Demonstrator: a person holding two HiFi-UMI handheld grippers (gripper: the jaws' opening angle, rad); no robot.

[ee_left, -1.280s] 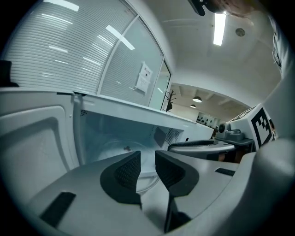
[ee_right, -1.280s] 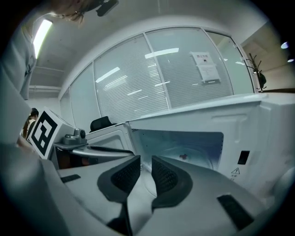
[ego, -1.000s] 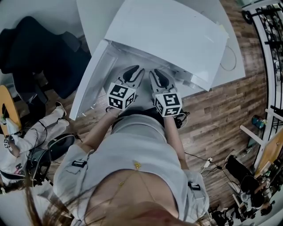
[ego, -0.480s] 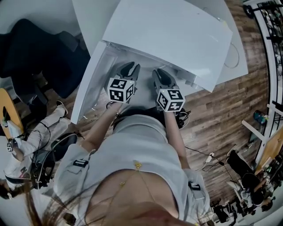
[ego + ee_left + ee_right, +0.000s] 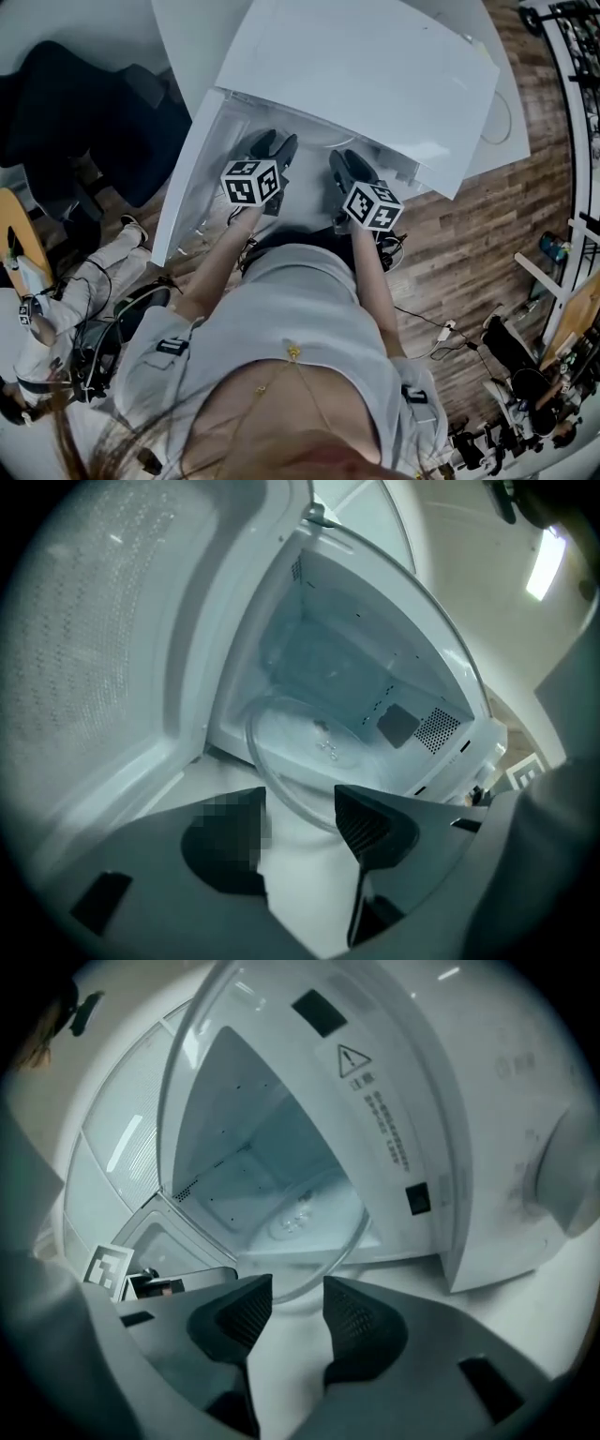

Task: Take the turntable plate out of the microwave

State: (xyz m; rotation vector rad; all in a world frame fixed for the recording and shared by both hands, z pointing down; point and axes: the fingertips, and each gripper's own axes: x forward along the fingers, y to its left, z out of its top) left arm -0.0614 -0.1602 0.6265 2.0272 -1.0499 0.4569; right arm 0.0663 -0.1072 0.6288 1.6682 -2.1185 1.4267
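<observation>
At the left gripper (image 5: 300, 801): jaws apart, just widened, nothing pinched. Right ahead of the tips, in line with the gap: the near rim of the glass plate (image 5: 314, 747), touched by neither pad. Under the jaws: bare white worktop (image 5: 300, 892).

At the right gripper (image 5: 298, 1283): much the same. Jaws apart, just widened, the plate's rim at the very mouth of the gap, no pad pressing on it.

Beyond both pairs of jaws: the plate lying on the floor inside the microwave (image 5: 375, 66), near edge jutting past the front sill toward the tips, raised hub farther in.

Behind the plate: white inner walls.
- Ahead and to the right of the left jaws: a dark square patch (image 5: 398, 726) and a vent grille (image 5: 436, 728) on the side wall.
- To the left of the left jaws: the door (image 5: 112, 621), swung wide open, its dotted screen facing inward.
- Above and to the right of the right jaws: the front frame with a warning label (image 5: 354, 1058).

Behind the jaws, in the head view: the left marker cube (image 5: 251, 181) and the right marker cube (image 5: 373, 204), side by side before the opening with a gap between, 1 bare forearm trailing back from each.

Farther out: wood floor (image 5: 469, 234) to the right, a dark chair (image 5: 75, 103) to the left.
</observation>
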